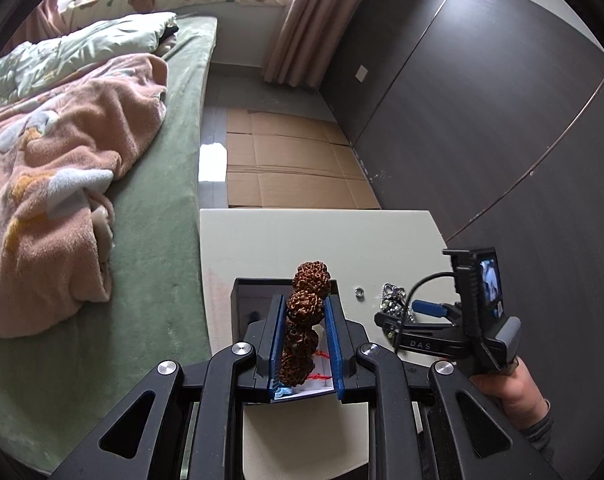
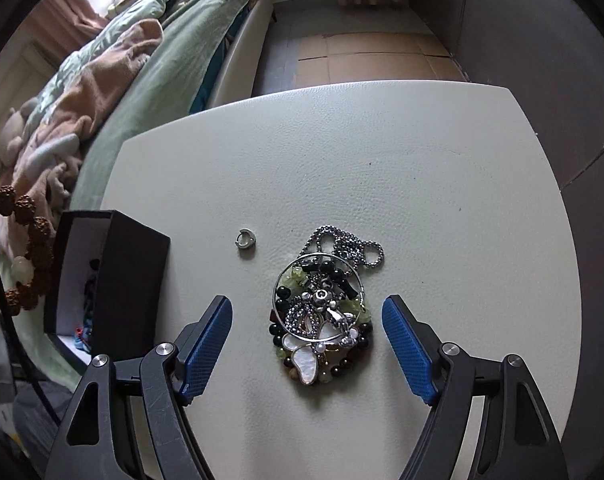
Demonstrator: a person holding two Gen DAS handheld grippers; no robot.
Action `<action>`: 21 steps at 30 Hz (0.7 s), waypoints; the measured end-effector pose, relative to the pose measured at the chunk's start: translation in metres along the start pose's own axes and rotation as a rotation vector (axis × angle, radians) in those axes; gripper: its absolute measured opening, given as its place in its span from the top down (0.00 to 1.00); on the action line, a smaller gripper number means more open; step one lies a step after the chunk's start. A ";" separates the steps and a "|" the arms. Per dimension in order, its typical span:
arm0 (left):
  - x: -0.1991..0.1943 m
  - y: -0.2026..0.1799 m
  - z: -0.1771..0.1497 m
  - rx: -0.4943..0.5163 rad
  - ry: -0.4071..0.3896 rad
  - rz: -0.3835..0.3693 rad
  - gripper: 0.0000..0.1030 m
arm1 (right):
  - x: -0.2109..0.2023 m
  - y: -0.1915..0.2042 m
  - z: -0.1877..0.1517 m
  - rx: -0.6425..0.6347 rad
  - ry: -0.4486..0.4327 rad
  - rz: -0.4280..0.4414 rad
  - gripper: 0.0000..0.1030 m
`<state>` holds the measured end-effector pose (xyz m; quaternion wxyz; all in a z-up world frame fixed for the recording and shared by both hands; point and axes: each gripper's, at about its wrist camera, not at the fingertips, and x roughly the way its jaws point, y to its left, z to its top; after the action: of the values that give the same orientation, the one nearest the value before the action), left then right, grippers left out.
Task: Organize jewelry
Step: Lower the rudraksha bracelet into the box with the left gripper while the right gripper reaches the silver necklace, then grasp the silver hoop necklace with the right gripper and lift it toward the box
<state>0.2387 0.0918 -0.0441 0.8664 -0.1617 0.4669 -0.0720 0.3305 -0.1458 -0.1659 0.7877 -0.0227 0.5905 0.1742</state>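
Note:
My left gripper (image 1: pixel 305 308) is shut on a bracelet of large knobbly brown beads (image 1: pixel 305 306) and holds it over an open black jewelry box (image 1: pixel 254 294). The bracelet also hangs at the left edge of the right wrist view (image 2: pixel 26 248), beside the box (image 2: pixel 130 284). My right gripper (image 2: pixel 305 318) is open, its blue pads either side of a tangled heap of jewelry (image 2: pixel 321 312): a silver hoop, a ball chain, dark and green beads, a white shell pendant. A small silver ring (image 2: pixel 244 242) lies alone on the table between box and heap; it also shows in the left wrist view (image 1: pixel 358 291).
All of this sits on a cream leather-topped table (image 2: pixel 381 168). A bed with a green sheet (image 1: pixel 158 184) and a pink blanket (image 1: pixel 62 184) runs along the left. Flattened cardboard (image 1: pixel 294 160) lies on the floor beyond the table. A dark wall (image 1: pixel 481 120) stands to the right.

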 end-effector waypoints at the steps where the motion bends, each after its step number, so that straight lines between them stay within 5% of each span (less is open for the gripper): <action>1: 0.000 0.002 -0.001 -0.003 0.000 -0.004 0.80 | 0.003 0.004 0.001 -0.016 0.014 -0.027 0.25; 4: 0.001 0.006 -0.004 -0.012 0.001 -0.016 0.80 | 0.013 0.008 0.005 -0.051 0.062 -0.082 0.25; 7: 0.003 0.009 -0.008 -0.021 0.005 -0.028 0.80 | 0.011 0.010 0.006 -0.078 0.072 -0.138 0.50; 17: 0.017 0.012 -0.013 -0.047 0.018 -0.076 0.80 | -0.049 0.004 0.005 -0.075 0.021 -0.114 0.50; 21: 0.015 0.017 -0.011 -0.071 0.028 -0.089 0.72 | -0.088 0.015 0.003 -0.097 -0.041 -0.085 0.50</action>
<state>0.2379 0.1016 -0.0677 0.8495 -0.2118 0.4735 -0.0962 0.3074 -0.1531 -0.0805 0.8045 -0.0823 0.5634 0.1693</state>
